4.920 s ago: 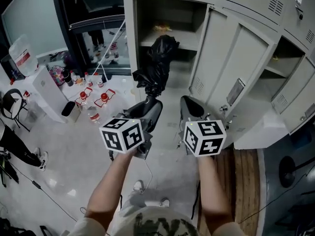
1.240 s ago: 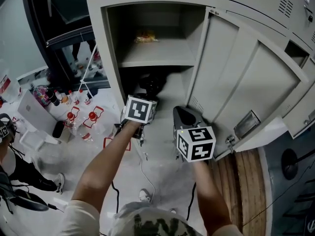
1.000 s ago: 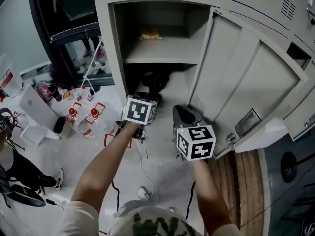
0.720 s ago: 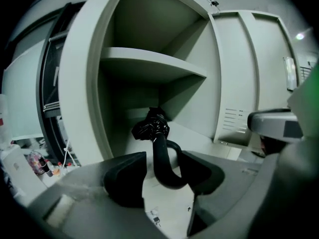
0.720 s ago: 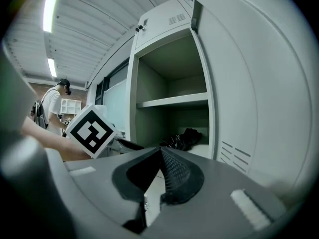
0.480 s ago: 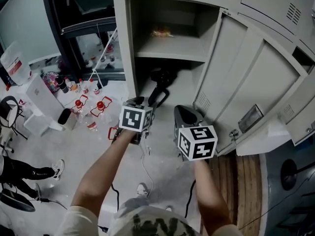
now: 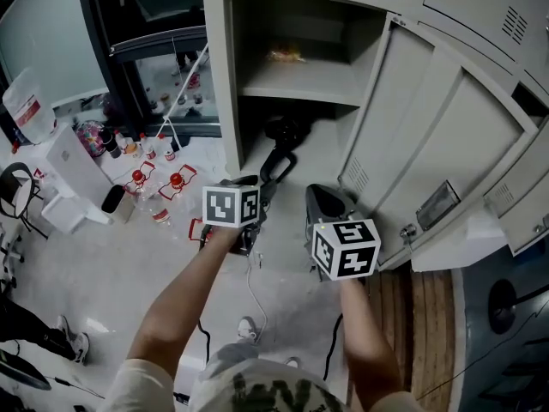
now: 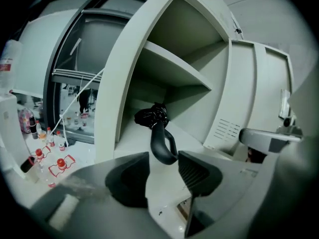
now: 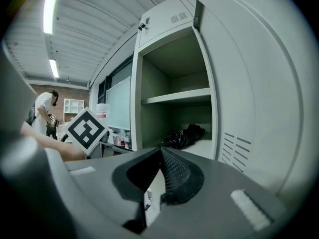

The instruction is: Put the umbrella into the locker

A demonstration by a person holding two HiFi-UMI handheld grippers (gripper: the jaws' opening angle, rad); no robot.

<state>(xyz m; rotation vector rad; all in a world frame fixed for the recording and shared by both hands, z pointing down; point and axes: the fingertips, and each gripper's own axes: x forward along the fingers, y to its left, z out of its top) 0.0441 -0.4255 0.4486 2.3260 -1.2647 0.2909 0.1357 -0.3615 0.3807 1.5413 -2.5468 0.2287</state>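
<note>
The left tongs (image 8: 163, 169) have let go of the umbrella (image 8: 152, 117) and stand apart, empty, just closing slightly; the right tongs (image 9: 160, 156) are together. The umbrella lies in the locker (image 7: 221, 84), under its shelf (image 7: 296, 80), so the task looks done

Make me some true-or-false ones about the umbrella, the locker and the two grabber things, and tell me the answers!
1. The umbrella lies on the locker's top shelf. False: it lies in the lower compartment, under that shelf.
2. The locker door stands open. True.
3. The left gripper is squeezing the umbrella's handle. False: its jaws stand apart, having just closed a little, and the handle sits just ahead of them, unpinched.
4. The right gripper's jaws are together with nothing between them. True.
</note>
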